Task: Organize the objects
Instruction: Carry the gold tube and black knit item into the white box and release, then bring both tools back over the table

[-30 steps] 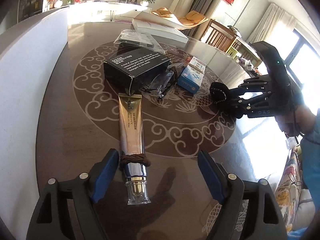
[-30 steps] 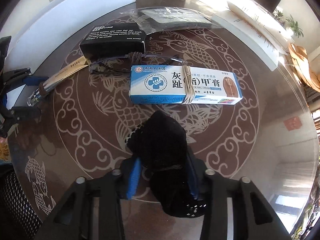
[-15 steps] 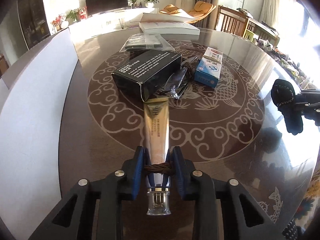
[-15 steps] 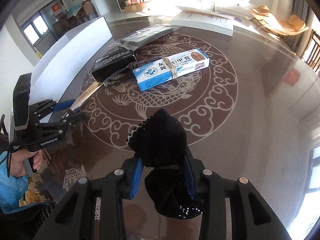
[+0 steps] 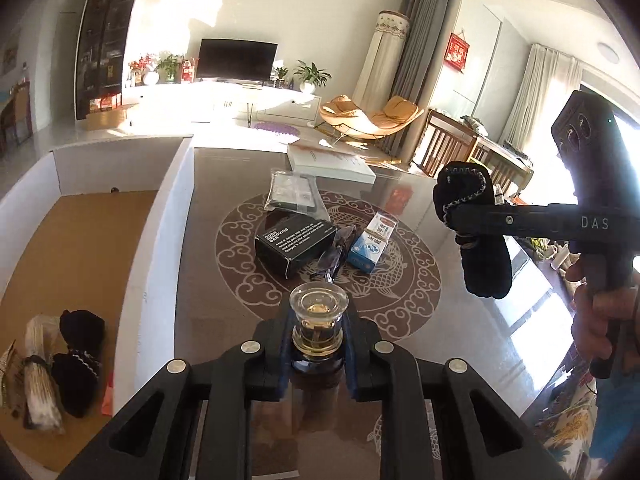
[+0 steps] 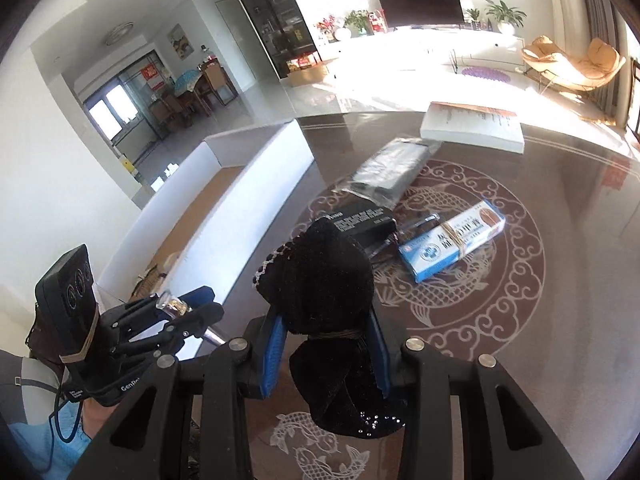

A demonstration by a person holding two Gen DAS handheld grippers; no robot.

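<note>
Cardboard-floored and white-walled, the storage box [image 5: 168, 208] sits at the table's [image 5: 460, 320] left edge, already holding dark bundles and a straw-coloured one. Both picks have come up off the table within the last second: the gold tube [image 5: 319, 320], lying flat a moment ago, now stands cap-up, clenched between the left gripper's [image 5: 318, 354] narrowed jaws. The right gripper [image 6: 326, 354] stays clamped on the black sock bundle [image 6: 328, 288], raised higher. Both loads look ready to carry across into the box; the black carton [image 5: 296, 246] and blue medicine box [image 6: 452, 240] remain.
</note>
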